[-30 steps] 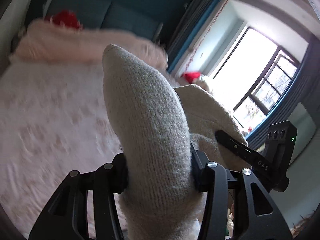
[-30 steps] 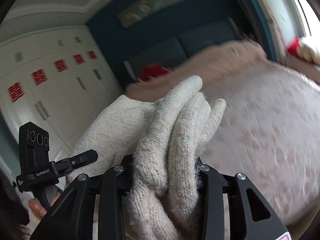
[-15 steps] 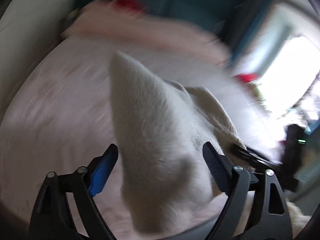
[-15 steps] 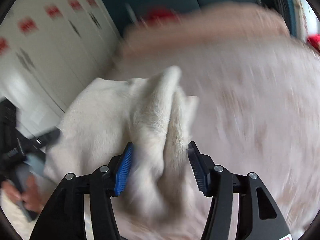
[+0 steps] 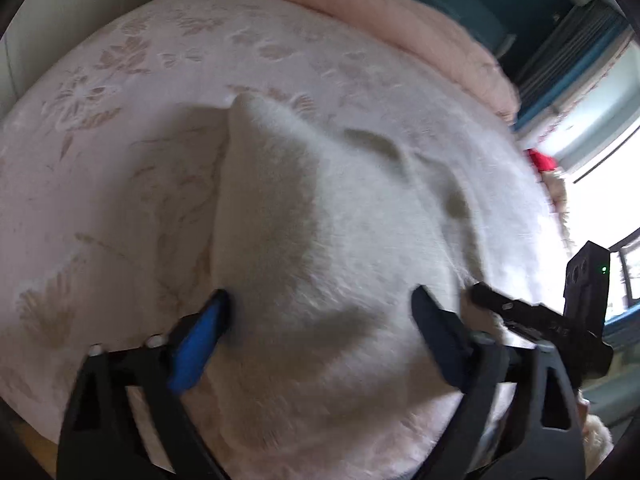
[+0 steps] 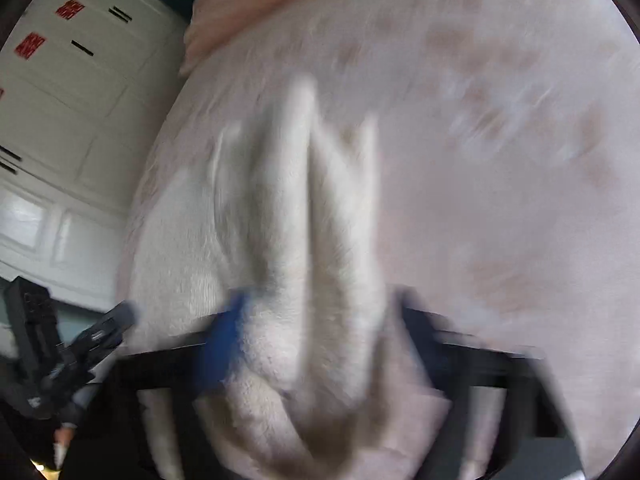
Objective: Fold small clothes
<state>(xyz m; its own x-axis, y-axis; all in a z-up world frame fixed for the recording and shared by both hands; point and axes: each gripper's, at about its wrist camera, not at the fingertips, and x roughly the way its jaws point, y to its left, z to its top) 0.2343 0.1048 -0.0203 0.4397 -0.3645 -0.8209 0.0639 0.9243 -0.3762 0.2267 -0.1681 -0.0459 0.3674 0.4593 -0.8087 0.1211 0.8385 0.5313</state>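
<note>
The cream knit garment (image 5: 320, 240) lies on the floral bed (image 5: 120, 120). The left gripper (image 5: 320, 312) is closing, its fingers straddling the cloth at 6 o'clock. The right gripper (image 6: 320, 332) is closing on 2 bunched folds; grip unclear through blur.

Home bedroom, floral pink bedspread (image 5: 120, 80), pink quilt (image 5: 400, 20), white wardrobe doors (image 6: 80, 80), curtained window (image 5: 592, 92)
</note>
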